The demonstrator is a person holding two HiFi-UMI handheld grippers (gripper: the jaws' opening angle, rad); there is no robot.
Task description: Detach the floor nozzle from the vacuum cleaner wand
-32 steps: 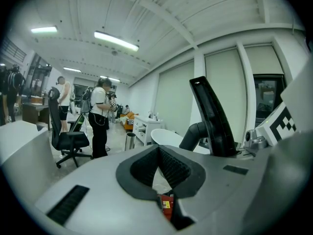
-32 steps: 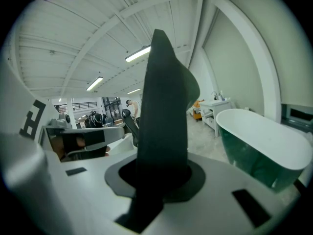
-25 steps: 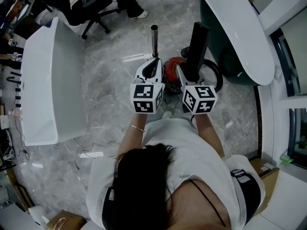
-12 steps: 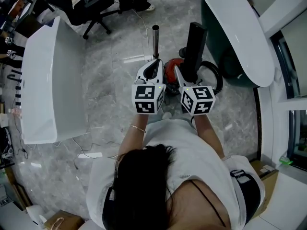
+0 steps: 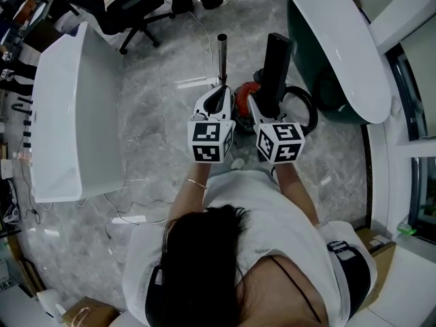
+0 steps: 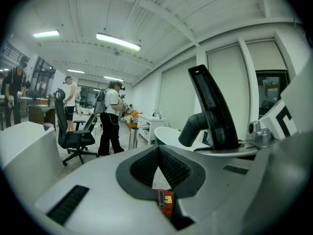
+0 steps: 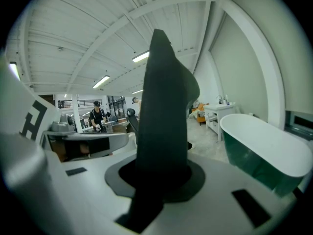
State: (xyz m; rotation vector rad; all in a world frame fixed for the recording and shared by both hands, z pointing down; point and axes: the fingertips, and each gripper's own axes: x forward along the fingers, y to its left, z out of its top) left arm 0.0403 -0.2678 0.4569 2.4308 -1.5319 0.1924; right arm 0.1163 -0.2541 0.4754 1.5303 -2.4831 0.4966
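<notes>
The black floor nozzle [image 5: 277, 65] stands up between the jaws of my right gripper [image 5: 264, 106], which is shut on its lower part; in the right gripper view the nozzle [image 7: 163, 116] fills the middle above the right gripper [image 7: 161, 177]. The silver wand [image 5: 221, 54] stands apart to its left, just beyond my left gripper [image 5: 219, 92]. My left gripper [image 6: 159, 166] is shut with nothing in it. In the left gripper view the nozzle [image 6: 214, 109] and its neck show to the right, and the wand's end [image 6: 132, 137] stands ahead.
The red vacuum body [image 5: 242, 99] and its black hose [image 5: 308, 112] lie on the marble floor under the grippers. A green-and-white bathtub [image 5: 344, 43] stands at right, a white tub [image 5: 68, 114] at left. An office chair [image 5: 133, 2] and people are at the far side.
Both grippers and the nozzle stay where they were. A person at the far side has walked further out of the picture.
</notes>
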